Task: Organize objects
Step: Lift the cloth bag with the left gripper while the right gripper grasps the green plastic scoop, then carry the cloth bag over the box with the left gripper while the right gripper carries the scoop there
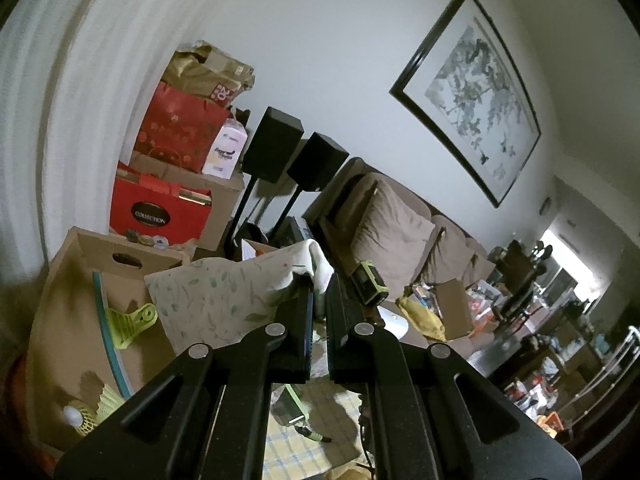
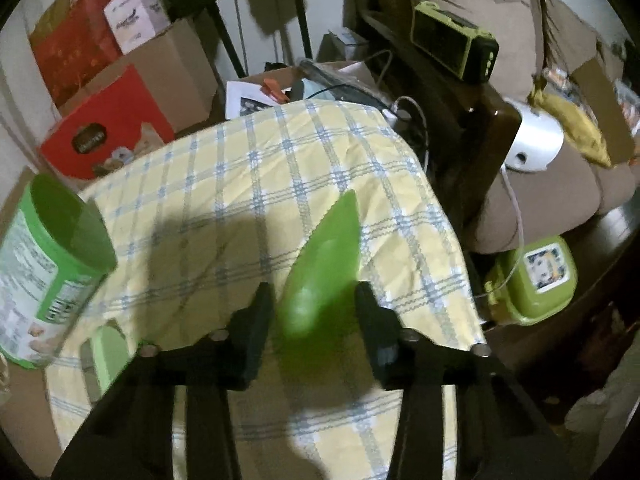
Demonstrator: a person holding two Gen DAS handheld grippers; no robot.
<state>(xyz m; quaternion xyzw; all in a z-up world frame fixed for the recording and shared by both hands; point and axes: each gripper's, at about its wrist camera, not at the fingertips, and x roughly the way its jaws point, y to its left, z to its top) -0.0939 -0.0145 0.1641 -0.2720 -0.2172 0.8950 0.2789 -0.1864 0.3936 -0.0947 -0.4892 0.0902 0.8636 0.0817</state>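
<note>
In the right wrist view my right gripper [image 2: 316, 294] points down over a table under a yellow and blue checked cloth [image 2: 256, 160]. A blurred green pointed plastic piece [image 2: 324, 268] fills the gap between its fingers, and both pads sit against its sides. A green open-topped can [image 2: 52, 264] stands at the left edge. In the left wrist view my left gripper [image 1: 320, 280] is shut, with the edge of a white leaf-patterned cloth [image 1: 224, 300] pinched at its tips and lifted above the table.
A cardboard box [image 1: 72, 320] at the left holds a shuttlecock [image 1: 86, 412] and a green clip [image 1: 132, 322]. Red gift boxes [image 1: 160, 216] are stacked behind it. A green and black speaker [image 2: 456, 44], a sofa [image 2: 560, 184] and a green lidded box [image 2: 536, 280] lie to the right.
</note>
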